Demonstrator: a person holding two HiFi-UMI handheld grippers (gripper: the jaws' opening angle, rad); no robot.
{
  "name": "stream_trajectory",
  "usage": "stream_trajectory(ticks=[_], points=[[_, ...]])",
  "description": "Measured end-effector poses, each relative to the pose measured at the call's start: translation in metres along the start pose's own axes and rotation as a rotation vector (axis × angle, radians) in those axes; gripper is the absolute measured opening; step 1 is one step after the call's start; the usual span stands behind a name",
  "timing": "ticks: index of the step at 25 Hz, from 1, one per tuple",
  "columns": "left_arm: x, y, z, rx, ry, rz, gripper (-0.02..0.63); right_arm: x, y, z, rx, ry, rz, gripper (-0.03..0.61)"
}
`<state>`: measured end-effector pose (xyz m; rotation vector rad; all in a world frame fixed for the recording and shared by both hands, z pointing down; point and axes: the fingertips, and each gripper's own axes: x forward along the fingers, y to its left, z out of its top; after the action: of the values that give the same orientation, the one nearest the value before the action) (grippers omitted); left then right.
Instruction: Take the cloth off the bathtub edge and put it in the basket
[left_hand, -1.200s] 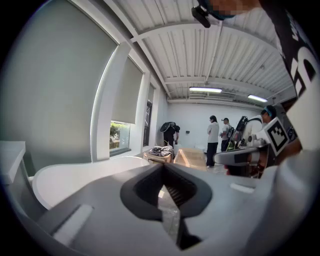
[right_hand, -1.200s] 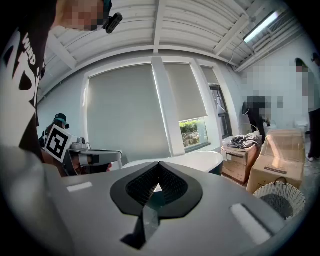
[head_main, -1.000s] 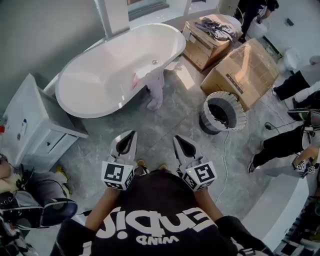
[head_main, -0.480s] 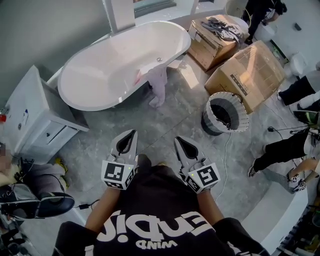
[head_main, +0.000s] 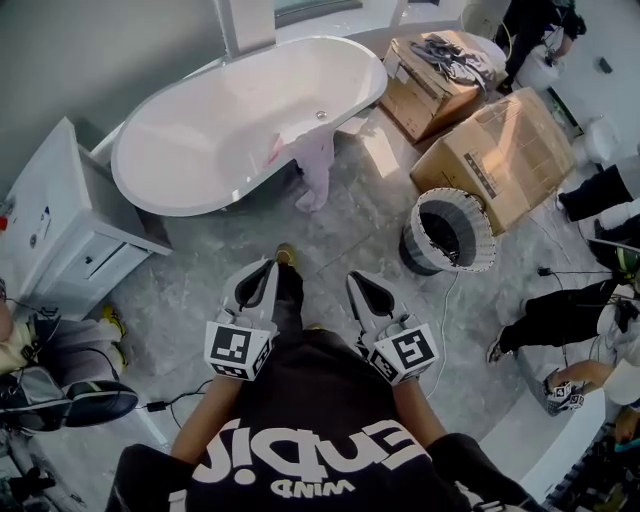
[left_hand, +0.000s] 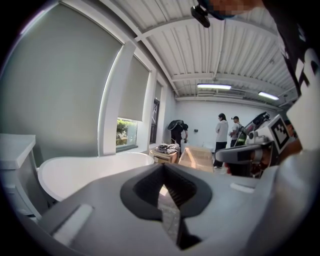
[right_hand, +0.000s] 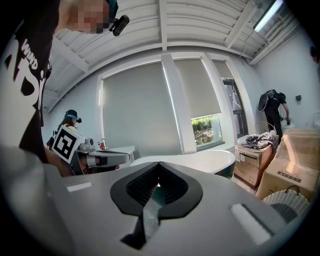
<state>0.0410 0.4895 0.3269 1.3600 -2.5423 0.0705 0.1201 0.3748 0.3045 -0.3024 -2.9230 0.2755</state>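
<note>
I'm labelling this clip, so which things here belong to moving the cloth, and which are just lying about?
Part of the job: cloth draped over the tub's edge; bathtub; basket on the floor.

Just lying about: cardboard boxes; clothes pile on the farther box; white cabinet.

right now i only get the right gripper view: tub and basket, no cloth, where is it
observer: the cloth hangs over the bathtub's near rim at its right end, trailing down to the floor.
operator: anything lying near the basket
observer: yes, in the head view a thin white cable runs over the floor from beside the basket towards you.
operator: is the left claw holding anything
observer: no, the left claw is shut with nothing in it.
</note>
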Motion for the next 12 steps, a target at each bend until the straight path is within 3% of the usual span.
stream_trajectory(ticks=[12], points=[[0.088, 0.049, 0.016, -0.033, 0.0, -0.007, -0.003, 0.08, -0.055, 0.017, -0.012, 0.041, 0.015, 0.009]])
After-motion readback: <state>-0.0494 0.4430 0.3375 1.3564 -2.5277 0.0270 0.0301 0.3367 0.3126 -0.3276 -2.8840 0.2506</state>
